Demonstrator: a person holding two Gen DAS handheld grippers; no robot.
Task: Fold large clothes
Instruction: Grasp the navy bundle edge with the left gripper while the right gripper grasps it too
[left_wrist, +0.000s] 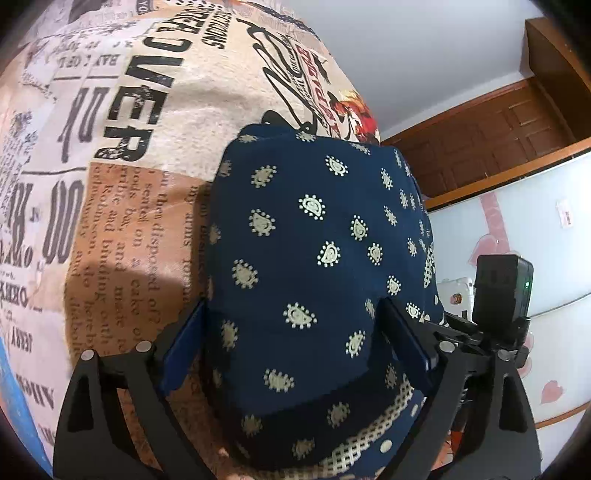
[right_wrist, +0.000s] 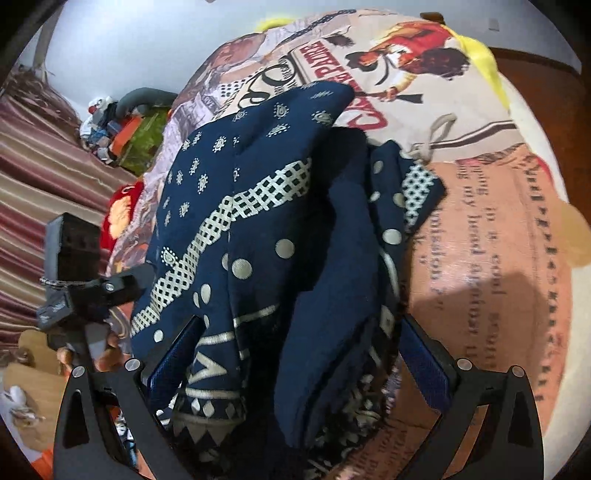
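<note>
Each claw is matte black, with angular arms pierced by triangular cut-outs and silver round pivot screws. The left claw (left_wrist: 295, 347) and right claw (right_wrist: 299, 354) carry blue fingers (left_wrist: 181, 354). A black box (left_wrist: 502, 291) with a green light sits on the other claw.

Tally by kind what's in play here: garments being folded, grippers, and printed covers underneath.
Navy paisley garment: 1
Grippers: 2, left gripper and right gripper
Newspaper-print cover underneath: 1
Total: 4
</note>
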